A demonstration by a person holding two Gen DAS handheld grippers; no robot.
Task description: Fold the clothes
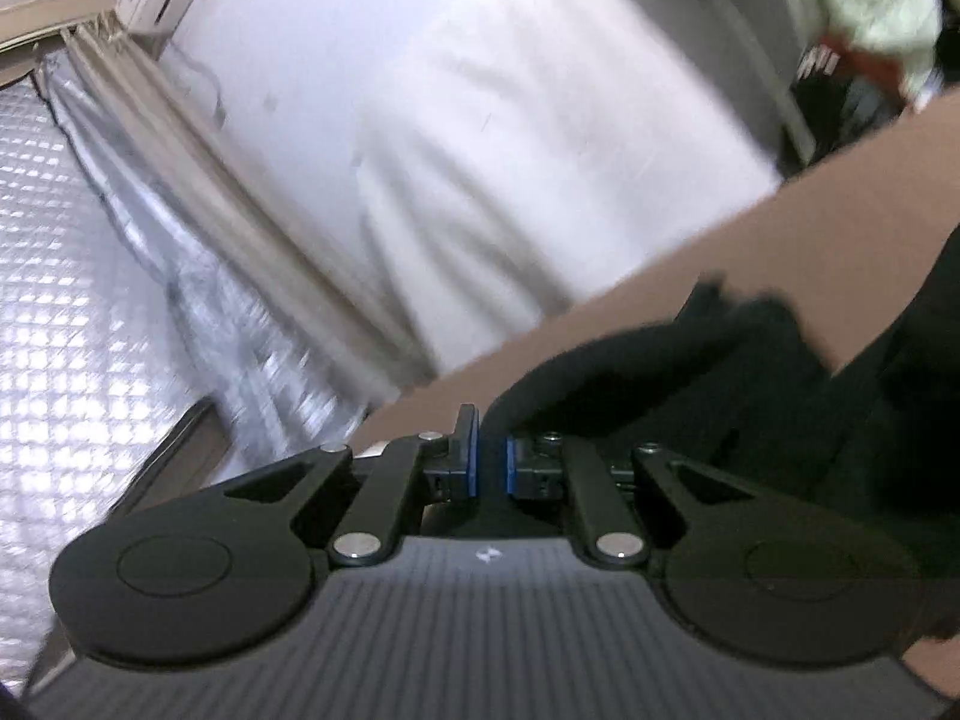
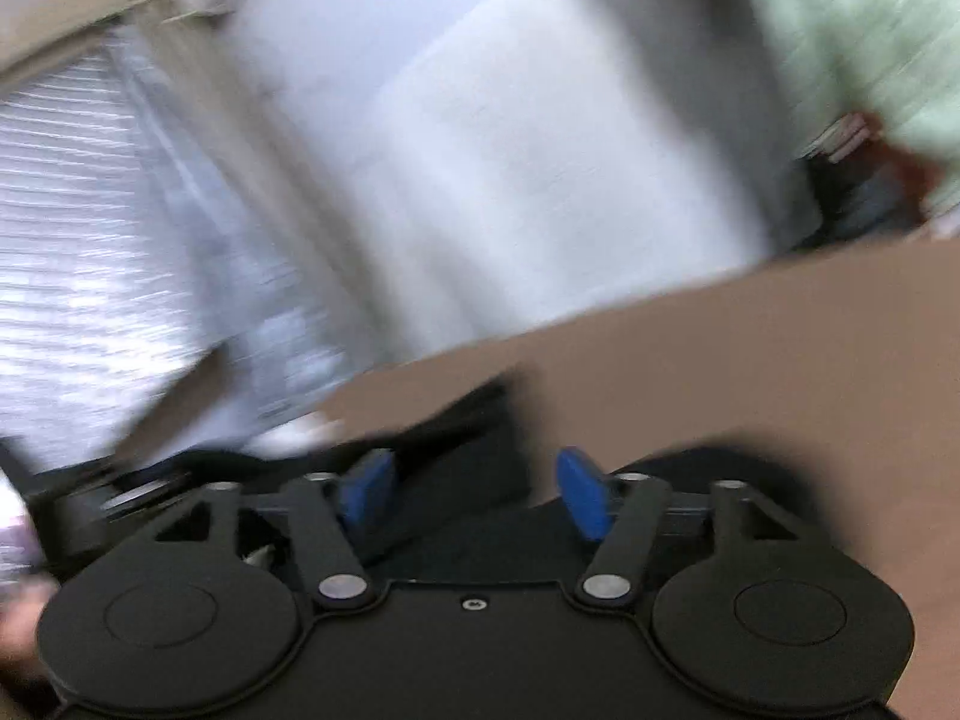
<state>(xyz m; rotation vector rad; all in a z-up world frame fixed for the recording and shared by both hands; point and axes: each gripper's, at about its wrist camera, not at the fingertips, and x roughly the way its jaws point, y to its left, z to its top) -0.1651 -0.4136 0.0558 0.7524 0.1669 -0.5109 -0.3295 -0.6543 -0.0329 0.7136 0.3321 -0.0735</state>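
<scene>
In the left wrist view, the left gripper [image 1: 492,468] has its blue pads [image 1: 474,468] drawn almost together, and a fold of the black garment [image 1: 630,372] is pinched between them at the lower middle of the frame. From the pinch the cloth rises and bunches toward the right, then runs off the right edge as a dark mass. It lies over the brown table [image 1: 810,252], whose far edge cuts diagonally from the lower centre up to the right edge of the frame. Bare brown surface shows between the bunched cloth and that edge.

In the right wrist view, the right gripper [image 2: 474,492] holds its blue pads [image 2: 579,498] wide apart, with nothing clamped. Black garment [image 2: 456,450] lies in the gap and beneath the fingers, its blurred upper edge reaching toward the centre of the frame. The picture is smeared, so whether either pad touches the cloth is hard to say. To the right of the fingers the table [image 2: 780,348] is open brown surface up to its diagonal far edge.

Beyond the table edge stand a white wall [image 1: 480,120] at centre, a grey curtain [image 1: 180,150] and a bright window [image 1: 48,300] at the left, and pale green cloth [image 2: 870,30] in the upper right corner.
</scene>
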